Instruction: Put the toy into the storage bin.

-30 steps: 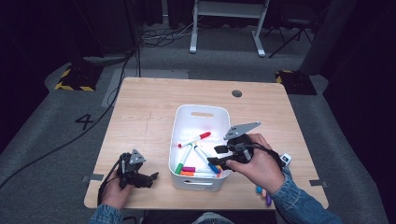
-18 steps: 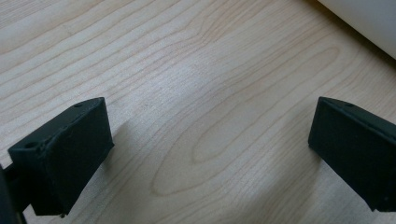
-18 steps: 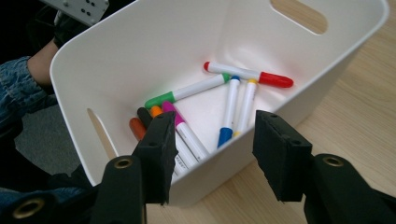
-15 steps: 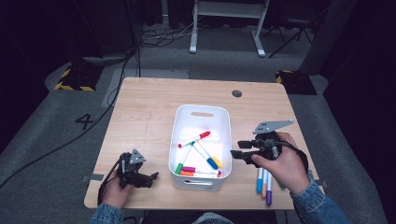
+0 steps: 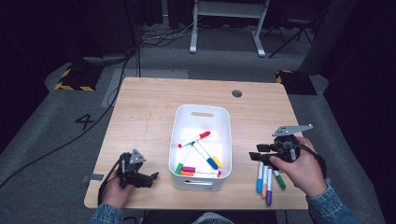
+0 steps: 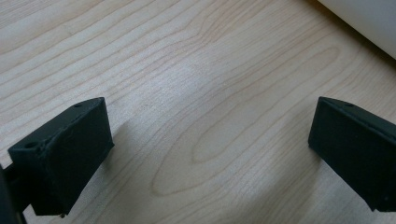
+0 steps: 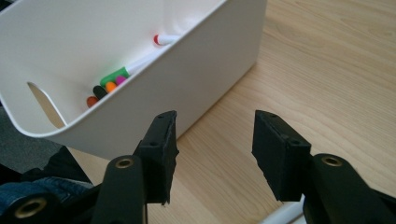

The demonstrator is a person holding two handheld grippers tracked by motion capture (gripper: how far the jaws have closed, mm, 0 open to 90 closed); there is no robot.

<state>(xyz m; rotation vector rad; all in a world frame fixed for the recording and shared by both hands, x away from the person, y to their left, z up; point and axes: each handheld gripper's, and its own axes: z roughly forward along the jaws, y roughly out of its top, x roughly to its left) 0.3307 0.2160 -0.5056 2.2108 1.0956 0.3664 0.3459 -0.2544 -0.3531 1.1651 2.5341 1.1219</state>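
Nearby, markers (image 5: 267, 178) lie between right tool (image 5: 254, 156) and bin (image 5: 226, 140).

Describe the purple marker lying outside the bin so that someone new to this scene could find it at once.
Start at the white bin in the middle of the wooden table. To its right, under the right gripper, four markers lie side by side. The purple marker is second from the right and reaches nearest the table's front edge.

The right tool (image 5: 254, 157) has left the bin (image 5: 201, 112) — empty, above the markers (image 5: 267, 179).
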